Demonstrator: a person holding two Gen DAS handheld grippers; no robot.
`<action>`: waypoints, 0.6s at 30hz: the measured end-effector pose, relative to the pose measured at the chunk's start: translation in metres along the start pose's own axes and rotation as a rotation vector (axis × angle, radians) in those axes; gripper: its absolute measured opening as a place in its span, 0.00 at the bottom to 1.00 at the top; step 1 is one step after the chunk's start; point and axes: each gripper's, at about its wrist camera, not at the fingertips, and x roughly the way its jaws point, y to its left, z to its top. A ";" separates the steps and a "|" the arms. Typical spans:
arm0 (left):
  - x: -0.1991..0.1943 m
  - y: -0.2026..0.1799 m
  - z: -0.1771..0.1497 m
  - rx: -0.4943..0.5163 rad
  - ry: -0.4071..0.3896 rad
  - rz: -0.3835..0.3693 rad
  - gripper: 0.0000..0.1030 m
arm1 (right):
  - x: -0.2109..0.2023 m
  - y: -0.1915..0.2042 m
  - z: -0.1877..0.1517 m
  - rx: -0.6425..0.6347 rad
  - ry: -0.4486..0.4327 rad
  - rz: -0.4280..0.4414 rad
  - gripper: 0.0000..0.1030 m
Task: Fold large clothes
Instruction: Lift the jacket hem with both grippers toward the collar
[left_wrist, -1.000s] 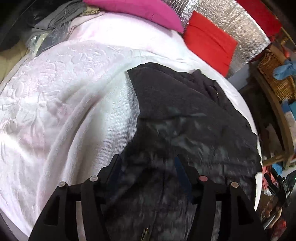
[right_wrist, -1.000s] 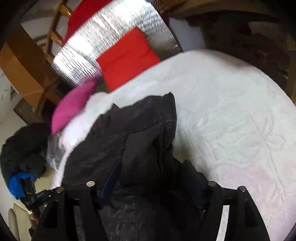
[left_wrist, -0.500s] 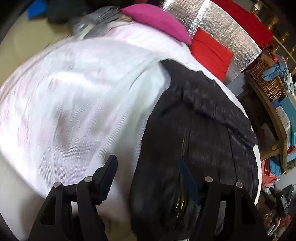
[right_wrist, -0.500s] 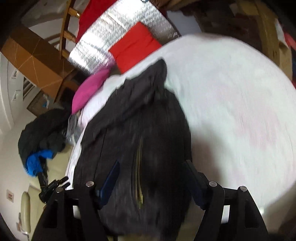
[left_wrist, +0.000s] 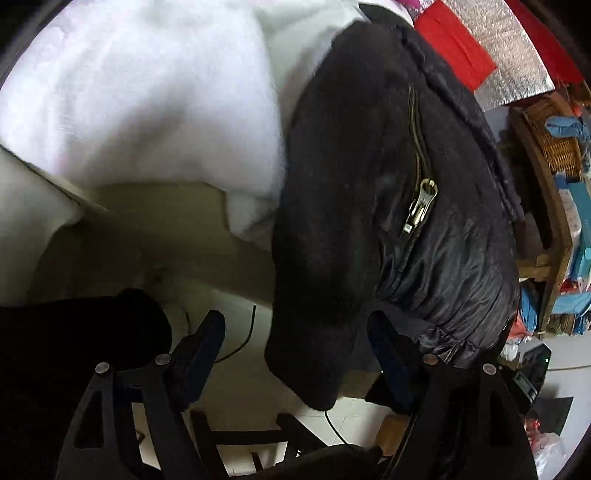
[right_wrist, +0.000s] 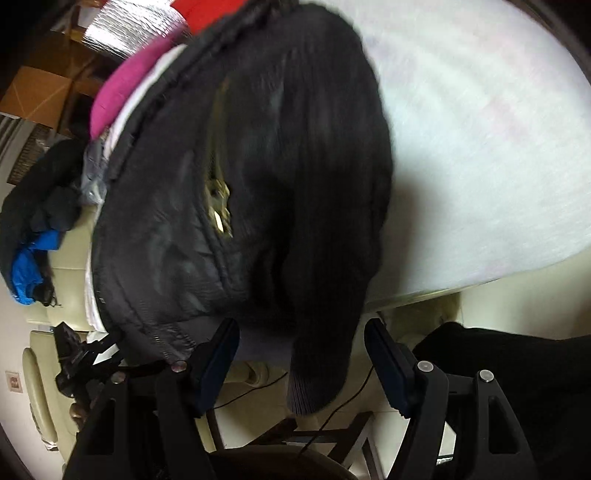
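Nearest the left camera, the left gripper (left_wrist: 295, 354) has its jaws spreading wider at this moment, and the dark cuff end of the black jacket (left_wrist: 369, 184) hangs between the fingers at about 12 o'clock without either pad pressing on it. A second ago the same fingers stood narrower with jacket fabric bunched between them over the bed; now they hang off the bed's edge above pale floor and a dark chair frame (left_wrist: 236, 439), so the garment appears to have been dragged toward the near edge and let go. In the right view the right gripper (right_wrist: 301, 363) stands wide with its gap unchanged, a ribbed sleeve cuff (right_wrist: 314, 384) dangling between the fingers, touching neither as far as the blur allows (the frame is smeared). Beyond, the jacket lies across the white bedspread (left_wrist: 147, 92) with its brass zipper (left_wrist: 419, 206) up, hem and sleeve drooping over the edge. Farther off, at 1 o'clock in the left view, sit a red cushion (left_wrist: 458, 55) and a wicker basket (left_wrist: 554, 144). Folding proper looks barely begun; a fresh grasp on the sleeves probably comes next.
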 end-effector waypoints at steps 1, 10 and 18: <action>0.003 0.000 0.001 -0.007 0.005 0.015 0.78 | 0.007 0.002 0.000 -0.002 0.016 -0.010 0.72; 0.011 -0.027 -0.003 0.150 -0.004 -0.012 0.26 | 0.008 0.016 -0.009 -0.099 -0.014 -0.045 0.27; -0.045 -0.056 -0.012 0.294 -0.116 -0.055 0.08 | -0.054 0.047 -0.020 -0.215 -0.088 0.010 0.17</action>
